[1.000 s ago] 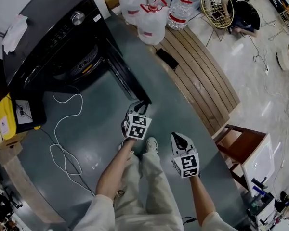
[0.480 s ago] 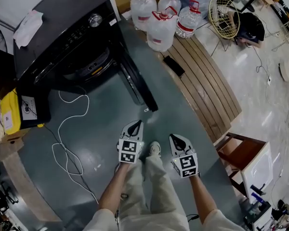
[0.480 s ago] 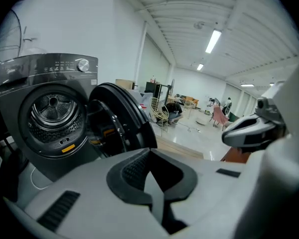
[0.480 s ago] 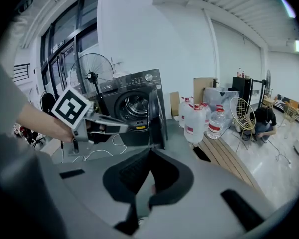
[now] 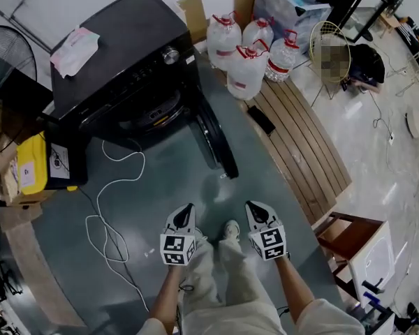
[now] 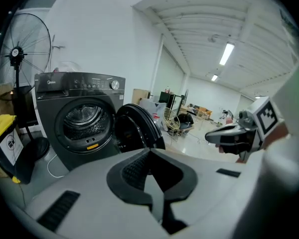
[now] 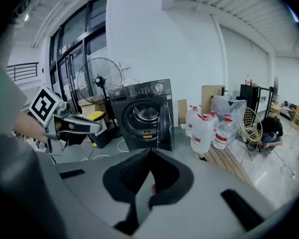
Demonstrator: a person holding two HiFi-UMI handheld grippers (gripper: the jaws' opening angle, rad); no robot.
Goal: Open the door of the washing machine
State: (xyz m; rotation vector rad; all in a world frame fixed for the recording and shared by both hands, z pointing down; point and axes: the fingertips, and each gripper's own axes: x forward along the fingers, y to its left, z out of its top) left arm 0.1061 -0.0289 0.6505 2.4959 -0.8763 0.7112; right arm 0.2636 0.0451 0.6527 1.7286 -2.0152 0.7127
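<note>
The dark grey washing machine [image 5: 126, 54] stands at the upper left of the head view. Its round door [image 5: 216, 142] is swung open to the right, showing the drum [image 5: 150, 110]. My left gripper [image 5: 186, 209] hangs shut and empty in front of the person's legs, well short of the door. Beside it my right gripper [image 5: 254, 206] is also shut with nothing in it. The left gripper view shows the machine [image 6: 82, 118], its open door [image 6: 137, 128] and the right gripper [image 6: 229, 133]. The right gripper view shows the machine [image 7: 142, 113], the door [image 7: 164, 126] edge-on, and the left gripper [image 7: 84, 126].
Several large water jugs [image 5: 248, 54] stand right of the machine by a slatted wooden platform [image 5: 300, 138]. A white cable [image 5: 105, 208] loops over the floor at the left. A yellow box [image 5: 31, 169], a fan [image 5: 10, 58] and a wooden chair [image 5: 349, 222] stand around.
My left gripper has come away from the door's edge and drawn back toward the person, jaws closed. The right gripper has drawn back slightly. The machine now sits farther off.
</note>
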